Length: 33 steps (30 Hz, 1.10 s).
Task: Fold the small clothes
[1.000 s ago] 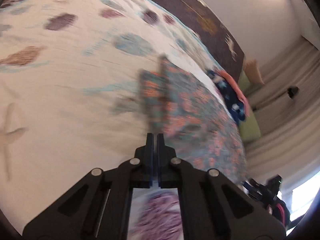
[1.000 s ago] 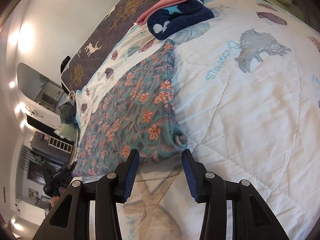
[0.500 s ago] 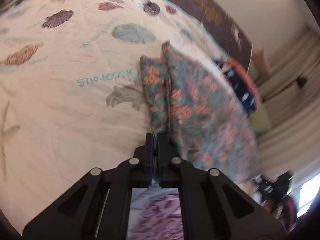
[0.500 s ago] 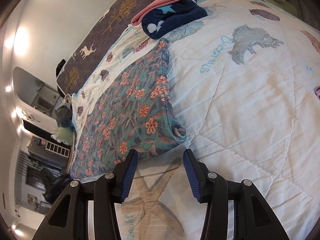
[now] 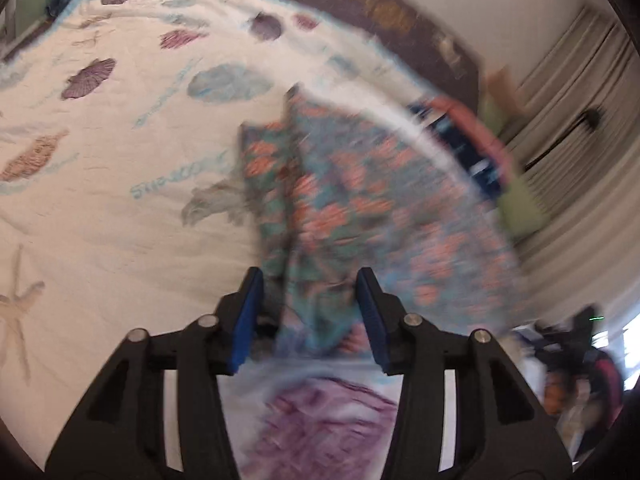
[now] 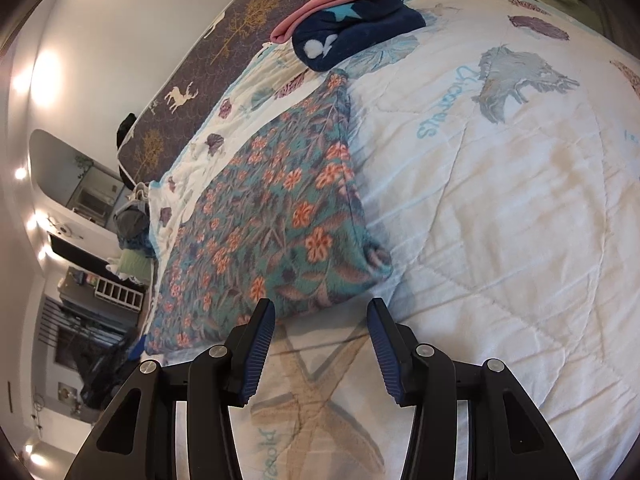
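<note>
A teal garment with orange flowers lies folded flat on the white seashell bedspread. It also shows, blurred, in the left wrist view. My left gripper is open, its blue pads on either side of the garment's near edge, holding nothing. My right gripper is open and empty, just short of the garment's near corner.
A folded stack of a navy star-print piece and a pink piece lies near the dark headboard-side mattress edge. A green pillow lies beyond it. Room furniture stands off the bed's left side.
My left gripper was shut on the garment's edge and has opened, releasing it; the view is blurred by motion. My right gripper stayed open and drew back slightly.
</note>
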### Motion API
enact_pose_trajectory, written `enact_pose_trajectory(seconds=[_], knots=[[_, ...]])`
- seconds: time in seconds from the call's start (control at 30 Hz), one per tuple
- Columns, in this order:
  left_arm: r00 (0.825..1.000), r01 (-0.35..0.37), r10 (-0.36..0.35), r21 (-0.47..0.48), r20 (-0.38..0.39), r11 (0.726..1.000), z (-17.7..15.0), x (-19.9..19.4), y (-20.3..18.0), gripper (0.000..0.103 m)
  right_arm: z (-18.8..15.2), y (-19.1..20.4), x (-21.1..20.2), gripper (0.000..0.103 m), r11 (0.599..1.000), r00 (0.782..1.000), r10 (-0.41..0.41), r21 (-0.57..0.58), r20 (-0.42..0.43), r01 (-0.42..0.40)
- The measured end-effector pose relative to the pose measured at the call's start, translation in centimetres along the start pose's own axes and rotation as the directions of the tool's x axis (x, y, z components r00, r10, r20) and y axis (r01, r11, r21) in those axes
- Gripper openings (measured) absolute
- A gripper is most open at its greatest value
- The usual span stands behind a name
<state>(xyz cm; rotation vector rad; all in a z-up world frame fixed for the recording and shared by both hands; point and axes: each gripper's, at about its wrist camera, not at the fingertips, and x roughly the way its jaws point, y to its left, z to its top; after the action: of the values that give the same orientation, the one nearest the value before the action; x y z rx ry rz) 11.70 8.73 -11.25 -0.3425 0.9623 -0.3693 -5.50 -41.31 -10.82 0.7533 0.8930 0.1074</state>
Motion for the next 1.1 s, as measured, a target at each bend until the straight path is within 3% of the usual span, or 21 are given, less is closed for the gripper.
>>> enact_pose_trajectory(seconds=[0.07, 0.1, 0.2, 0.37, 0.5, 0.53, 0.57, 0.6, 0.67, 0.8, 0.83, 0.9, 0.93, 0.97, 1.0, 1.1], knots=[[1.000, 0.004, -0.005, -0.036, -0.003, 0.999, 0.3, 0.6, 0.6, 0.009, 0.0, -0.2, -0.3, 0.049, 1.000, 1.000, 0.006, 0.010, 0.005, -0.006], [0.999, 0.036, -0.035, -0.070, 0.013, 0.997, 0.4, 0.0, 1.0, 0.006, 0.0, -0.3, -0.4, 0.049, 1.000, 1.000, 0.005, 0.013, 0.009, -0.006], [0.993, 0.090, -0.082, -0.106, 0.082, 0.990, -0.3, -2.7, 2.0, 0.005, 0.1, -0.6, -0.6, 0.049, 1.000, 1.000, -0.002, 0.026, 0.017, 0.002], [0.999, 0.049, -0.042, -0.243, 0.030, 0.969, -2.6, -1.7, 6.0, 0.003, 0.5, -1.1, -0.2, 0.049, 1.000, 1.000, 0.003, 0.030, 0.008, -0.003], [0.995, 0.095, -0.087, -0.222, 0.048, 0.970, -3.3, -3.1, 4.8, 0.004, 0.5, -1.0, -0.2, 0.051, 1.000, 1.000, 0.015, 0.026, -0.001, -0.015], [0.995, 0.096, -0.089, -0.205, 0.040, 0.974, -3.3, -3.4, 4.1, 0.007, 0.4, -1.0, -0.2, 0.052, 1.000, 1.000, 0.019, 0.025, -0.004, -0.019], [0.995, 0.101, -0.097, -0.188, 0.029, 0.977, -3.3, -3.6, 3.5, 0.021, 0.3, -0.9, -0.1, 0.052, 0.999, 1.000, 0.026, 0.023, -0.007, -0.025], [0.994, 0.110, -0.109, -0.173, 0.016, 0.979, -3.3, -3.9, 3.0, 0.044, 0.2, -0.9, -0.1, 0.053, 0.999, 0.999, 0.040, 0.021, -0.012, -0.040], [0.987, 0.152, -0.157, -0.156, -0.018, 0.976, -3.6, -3.8, 2.1, 0.069, 0.2, -0.9, 0.2, 0.056, 0.997, 0.997, 0.068, 0.029, -0.022, -0.067], [0.976, 0.196, -0.210, -0.193, -0.055, 0.961, -3.9, -1.9, 1.1, 0.069, 1.3, -0.8, 1.9, 0.057, 0.989, 0.991, 0.130, 0.070, -0.030, -0.128], [0.976, 0.201, -0.213, -0.208, -0.036, 0.957, -3.7, -1.6, 1.1, 0.066, 1.6, -0.8, 2.4, 0.058, 0.986, 0.990, 0.142, 0.087, -0.028, -0.139], [0.970, 0.234, -0.242, -0.272, 0.005, 0.933, -2.6, -0.7, 1.8, 0.008, 2.6, -0.6, 3.6, 0.058, 0.980, 0.986, 0.163, 0.121, -0.026, -0.159], [0.964, 0.256, -0.267, -0.317, 0.011, 0.913, -2.4, -0.2, 2.3, 0.009, 2.9, -0.2, 4.1, 0.051, 0.981, 0.987, 0.158, 0.117, -0.026, -0.154], [0.954, 0.289, -0.296, -0.365, 0.036, 0.885, -2.3, -0.1, 2.9, 0.008, 3.2, 0.2, 4.5, 0.001, 0.987, 0.992, 0.128, 0.101, -0.025, -0.124], [0.948, 0.310, -0.314, -0.384, 0.054, 0.870, -2.3, -0.3, 3.1, 0.008, 3.4, 0.6, 4.6, 0.005, 0.992, 0.996, 0.091, 0.095, -0.023, -0.088], [0.952, 0.304, -0.298, -0.297, 0.065, 0.905, -3.1, -2.5, 1.8, 0.008, 2.9, 1.8, 2.6, 0.004, 0.994, 0.996, 0.081, 0.067, 0.034, -0.083]])
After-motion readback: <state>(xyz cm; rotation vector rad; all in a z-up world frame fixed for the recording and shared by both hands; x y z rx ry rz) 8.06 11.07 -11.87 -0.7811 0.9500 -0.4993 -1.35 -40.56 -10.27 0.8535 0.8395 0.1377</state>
